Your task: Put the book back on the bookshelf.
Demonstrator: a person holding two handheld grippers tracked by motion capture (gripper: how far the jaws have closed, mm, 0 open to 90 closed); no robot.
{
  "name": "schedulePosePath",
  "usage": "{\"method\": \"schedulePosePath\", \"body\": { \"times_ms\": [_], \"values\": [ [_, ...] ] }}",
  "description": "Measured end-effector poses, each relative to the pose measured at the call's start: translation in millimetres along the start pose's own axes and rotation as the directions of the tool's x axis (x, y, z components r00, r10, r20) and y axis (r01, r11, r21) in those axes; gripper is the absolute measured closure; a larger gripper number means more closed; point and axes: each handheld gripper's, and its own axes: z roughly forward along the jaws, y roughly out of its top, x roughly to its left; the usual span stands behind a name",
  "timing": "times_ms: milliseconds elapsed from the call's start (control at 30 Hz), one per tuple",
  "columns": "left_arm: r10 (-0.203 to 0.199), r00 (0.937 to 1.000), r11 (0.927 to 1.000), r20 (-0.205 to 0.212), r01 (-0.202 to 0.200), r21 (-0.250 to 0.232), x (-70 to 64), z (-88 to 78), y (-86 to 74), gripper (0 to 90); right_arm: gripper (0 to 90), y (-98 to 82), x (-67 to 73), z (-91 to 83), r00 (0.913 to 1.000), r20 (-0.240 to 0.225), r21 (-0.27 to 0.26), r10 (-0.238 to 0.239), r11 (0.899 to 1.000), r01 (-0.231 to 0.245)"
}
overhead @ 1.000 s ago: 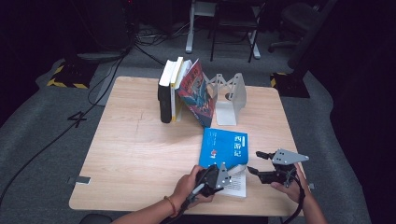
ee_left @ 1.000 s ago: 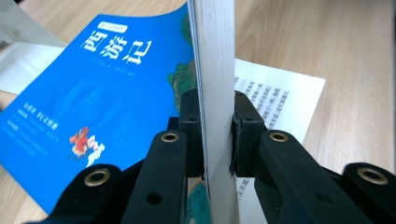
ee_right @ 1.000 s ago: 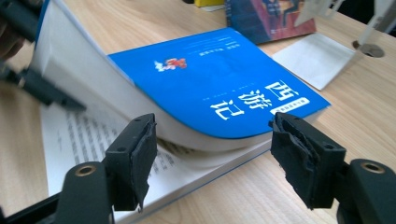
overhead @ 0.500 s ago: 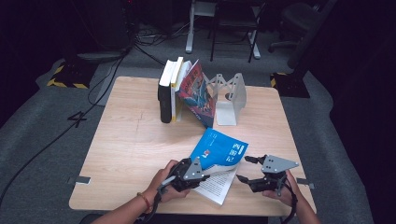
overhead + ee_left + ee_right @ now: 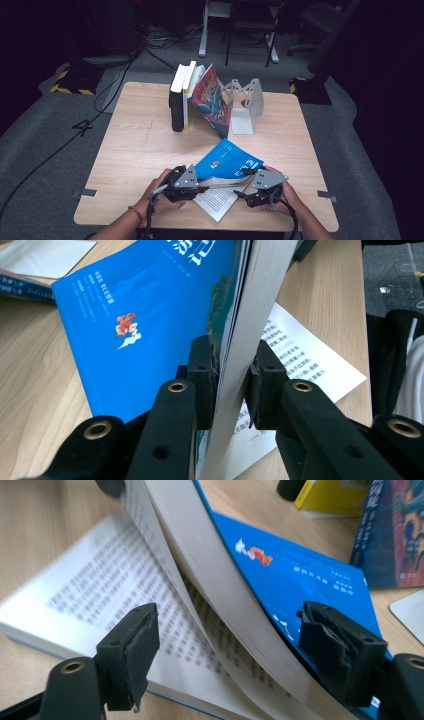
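The blue-covered paperback book (image 5: 227,159) lies half open at the near edge of the pale wooden table (image 5: 135,150), between a person's two hands, its front cover and a thick block of pages lifted while the remaining pages lie flat with print showing. The left gripper (image 5: 231,382) pinches that lifted block, black pads pressed on either side of the page edges. The right gripper (image 5: 227,655) stands spread around the fanning pages, its jaws having just been opening, with paper between them but neither pad pressing.

The risk, as it appears: the pinch sits on loose leaves rather than the spine, so pages could slip free one by one or crease if the block is pulled sideways; and the book lies near the table's front edge, where a tug toward the person might slide it off.

Bare wood lies open to the left and between the book and the far row, where a black book (image 5: 176,102), a yellow-spined one and a leaning red-and-blue illustrated book (image 5: 212,100) stand beside a white metal bookend (image 5: 247,102).
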Motion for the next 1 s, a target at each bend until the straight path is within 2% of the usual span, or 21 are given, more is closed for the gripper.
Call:
{"method": "schedulePosePath", "body": {
  "times_ms": [100,200,267,300,333,400,467,533,567,667,733,767,833,900,967,1000],
  "values": [
    [-0.01,0.9999,0.9999,0.001,0.01,-0.006,2.5,-5.2,-4.7,74.9,26.8,-1.0,-1.3,5.6,0.9988,0.031,0.029,-0.038,0.999,0.037],
    [-0.02,0.9998,0.9998,0.007,0.02,-0.009,5.1,-10.5,-9.8,74.0,36.6,-3.7,-8.8,8.4,0.9982,0.055,0.022,-0.024,0.999,0.023],
    [-0.039,0.9992,0.999,0.007,0.039,-0.024,6.9,-13.5,-12.5,73.6,42.8,-4.5,-13.2,8.3,0.9987,0.05,0.003,-0.01,1.0,0.01],
    [-0.039,0.9992,0.999,0.007,0.039,-0.024,6.9,-13.5,-12.5,73.1,42.8,-4.5,-13.2,8.3,0.9987,0.05,0.003,-0.01,1.0,0.01],
    [-0.054,0.9985,0.998,0.009,0.054,-0.033,8.5,-15.3,-14.7,71.6,51.0,-2.4,-15.4,6.3,0.9994,0.03,-0.022,-0.016,1.0,0.017],
    [-0.056,0.9983,0.9983,-0.017,0.055,-0.015,4.7,-14.9,-15.5,66.4,53.7,0.3,-15.2,6.2,0.9993,0.029,-0.021,-0.025,0.999,0.025],
    [-0.022,0.999,0.9995,-0.04,0.023,0.02,-2.0,-12.7,-15.5,58.2,55.6,1.9,-14.8,6.8,0.9993,0.022,-0.023,-0.031,0.999,0.031],
    [0.011,0.9959,0.9977,-0.089,-0.005,0.067,-12.5,-6.5,-15.2,47.5,56.0,4.1,-14.3,7.3,0.999,0.023,-0.027,-0.039,0.999,0.04],
    [0.018,0.995,0.9974,-0.099,-0.011,0.071,-15.6,-4.4,-14.9,42.6,56.0,5.5,-14.1,7.5,0.9989,0.025,-0.029,-0.04,0.999,0.041],
    [0.029,0.988,0.9966,-0.151,-0.017,0.081,-18.8,1.5,-12.0,35.9,57.2,10.4,-13.4,7.4,0.9986,0.024,-0.031,-0.047,0.998,0.048],
    [0.041,0.9806,0.9944,-0.192,-0.021,0.103,-19.7,6.4,-10.7,33.1,57.9,14.9,-12.9,7.8,0.9987,0.017,-0.041,-0.047,0.998,0.048],
    [0.041,0.9806,0.9944,-0.192,-0.021,0.103,-19.7,6.4,-10.7,31.5,57.9,14.9,-12.9,7.8,0.9987,0.017,-0.041,-0.047,0.998,0.048],
    [0.044,0.9706,0.9933,-0.237,-0.018,0.114,-18.2,11.5,-9.4,34.9,58.3,19.0,-10.7,10.3,0.9988,0.008,-0.045,-0.049,0.998,0.05],
    [0.041,0.9669,0.9933,-0.252,-0.012,0.115,-17.0,12.2,-9.3,39.8,58.3,20.1,-9.4,11.6,0.9989,0.004,-0.044,-0.046,0.998,0.046],
    [0.046,0.958,0.9937,-0.283,-0.015,0.111,-15.6,10.3,-10.1,51.3,58.2,20.5,-8.9,12.7,0.999,-0.001,-0.042,-0.044,0.998,0.044],
    [0.045,0.9569,0.9948,-0.287,-0.016,0.1,-14.3,8.4,-10.8,56.9,57.8,20.5,-8.7,13.3,0.9993,-0.003,-0.04,-0.038,0.998,0.038]
  ]
}}
